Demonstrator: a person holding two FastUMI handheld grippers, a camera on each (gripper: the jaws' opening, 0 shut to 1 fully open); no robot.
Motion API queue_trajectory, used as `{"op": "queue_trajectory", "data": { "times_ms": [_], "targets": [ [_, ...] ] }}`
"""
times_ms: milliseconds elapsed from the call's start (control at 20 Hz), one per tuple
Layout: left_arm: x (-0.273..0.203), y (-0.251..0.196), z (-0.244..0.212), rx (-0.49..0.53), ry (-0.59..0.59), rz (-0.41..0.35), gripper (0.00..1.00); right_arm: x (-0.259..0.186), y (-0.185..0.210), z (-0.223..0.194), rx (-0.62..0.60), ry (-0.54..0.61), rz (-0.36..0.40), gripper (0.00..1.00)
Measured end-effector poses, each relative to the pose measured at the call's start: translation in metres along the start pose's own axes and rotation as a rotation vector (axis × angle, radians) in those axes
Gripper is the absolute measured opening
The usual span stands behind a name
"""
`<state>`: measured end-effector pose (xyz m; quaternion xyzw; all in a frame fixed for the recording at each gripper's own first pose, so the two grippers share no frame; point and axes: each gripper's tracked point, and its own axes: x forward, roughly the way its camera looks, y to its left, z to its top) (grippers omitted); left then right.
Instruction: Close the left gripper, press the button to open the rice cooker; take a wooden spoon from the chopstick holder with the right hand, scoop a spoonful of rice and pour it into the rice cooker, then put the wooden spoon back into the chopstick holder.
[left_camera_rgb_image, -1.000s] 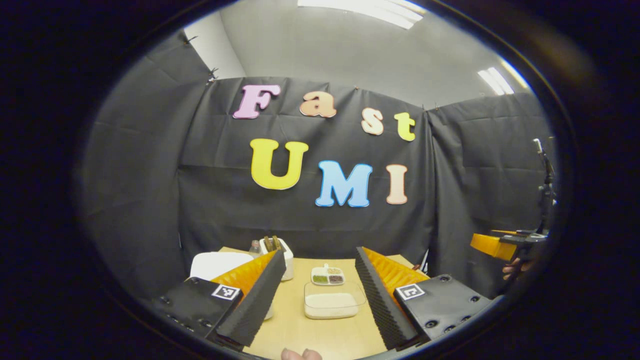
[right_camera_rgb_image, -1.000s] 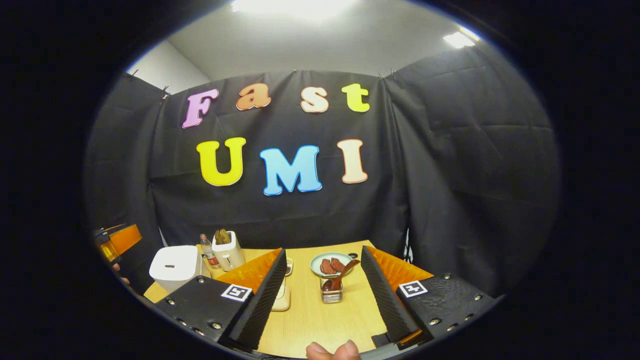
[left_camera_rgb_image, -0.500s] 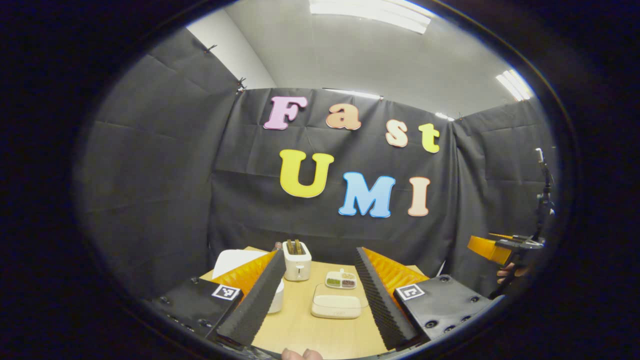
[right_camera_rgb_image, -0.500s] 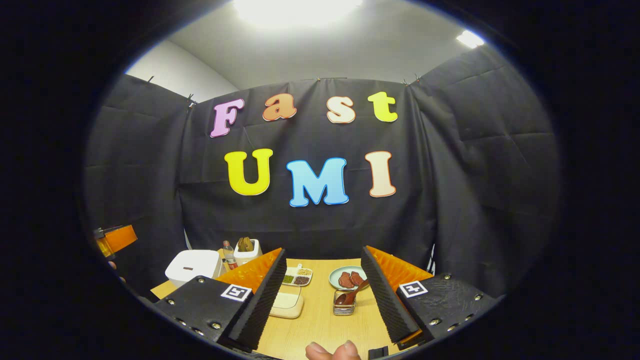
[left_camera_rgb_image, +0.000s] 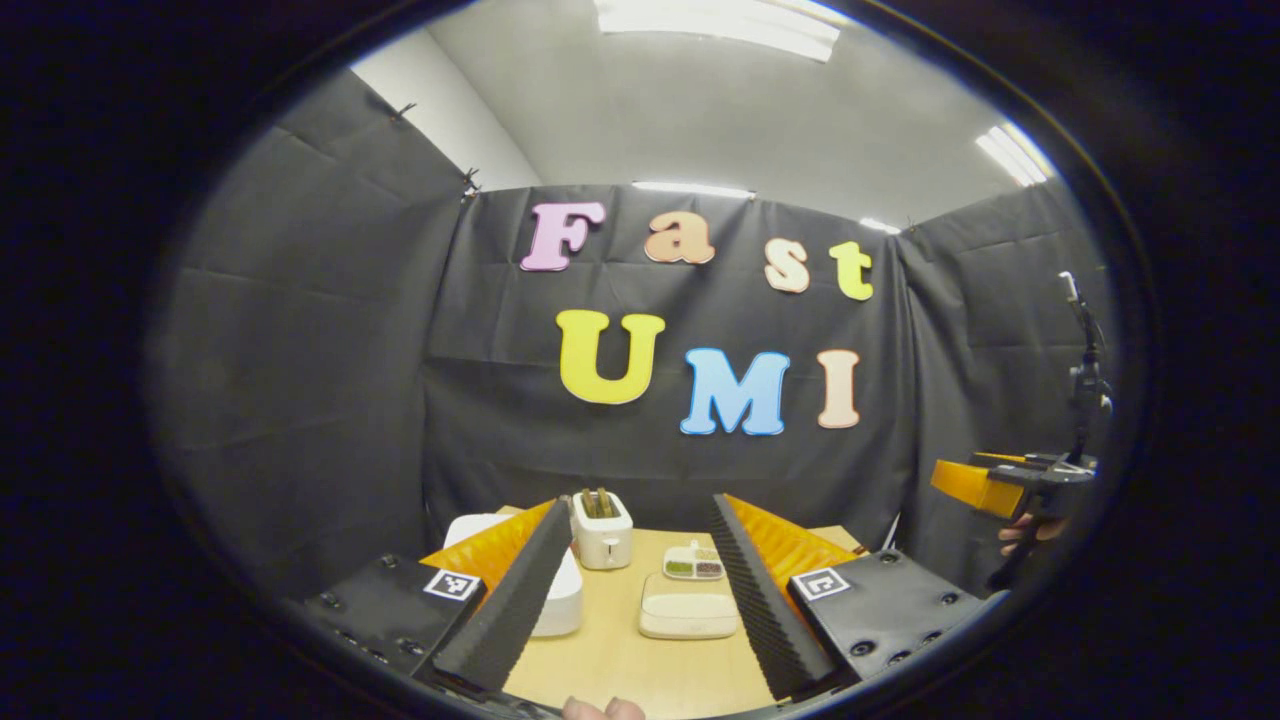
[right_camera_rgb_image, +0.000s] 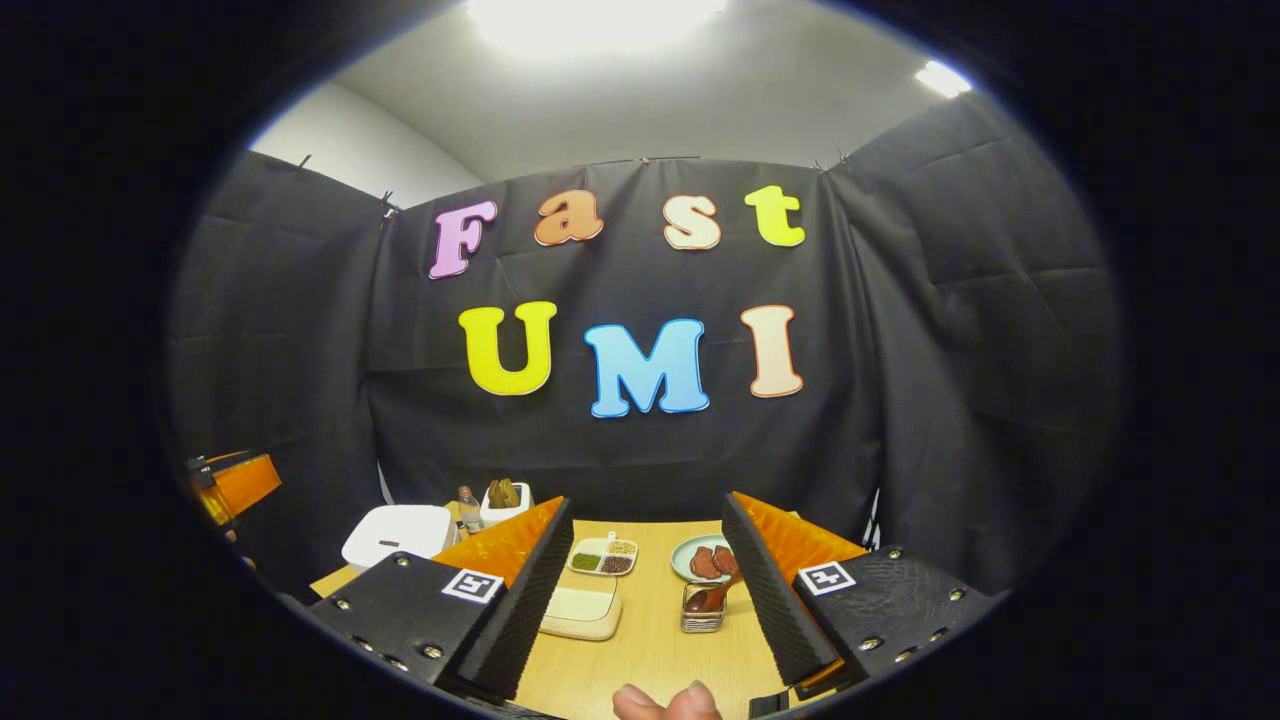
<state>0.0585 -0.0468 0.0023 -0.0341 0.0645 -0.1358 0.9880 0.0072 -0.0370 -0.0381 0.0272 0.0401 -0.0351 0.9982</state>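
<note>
Here, in the left gripper view, the left gripper (left_camera_rgb_image: 640, 600) hangs above the near edge of a wooden table (left_camera_rgb_image: 620, 665), its two fingers spread wide with nothing between them. Behind the left finger sits the white rice cooker (left_camera_rgb_image: 556, 597), lid down, partly hidden by that finger. Just beyond it, toward the wall, stands a white toaster (left_camera_rgb_image: 602, 530) with two brown slices in its slots. Between the fingers lies a shallow lidded box (left_camera_rgb_image: 688, 613) of what may be rice, though the view is too small to be sure. A divided dish (left_camera_rgb_image: 694, 564) of green and dark grains sits just behind the box. At the far right edge the right gripper (left_camera_rgb_image: 985, 487) shows well off the table, held by a hand (left_camera_rgb_image: 1030, 530).

In the right gripper view, the right gripper (right_camera_rgb_image: 645, 600) also hovers over the near edge of the table (right_camera_rgb_image: 650, 650), fingers wide apart and empty, with a fingertip of the holding hand (right_camera_rgb_image: 662, 703) at the bottom. Between the fingers stands the small holder (right_camera_rgb_image: 703, 612) with the wooden spoon (right_camera_rgb_image: 712, 597) leaning in it, handle tilted up to the right. Behind the holder is a pale plate (right_camera_rgb_image: 690, 556) with reddish-brown pieces on it. To the holder's left lie the box (right_camera_rgb_image: 582, 612) and, behind it, the dish (right_camera_rgb_image: 603, 557). Farther left are the rice cooker (right_camera_rgb_image: 397, 532), a small bottle (right_camera_rgb_image: 467, 503) and the toaster (right_camera_rgb_image: 505, 500). The left gripper (right_camera_rgb_image: 232, 484) shows at the far left edge.
</note>
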Motion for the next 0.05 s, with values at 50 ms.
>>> {"op": "queue_trajectory", "data": {
  "times_ms": [50],
  "targets": [
    [0.0008, 0.0032, -0.0006, -0.004, 0.002, -0.001, 0.94, 0.0008, 0.0043, -0.0005, -0.001, 0.003, 0.003, 0.92]
  ]
}}
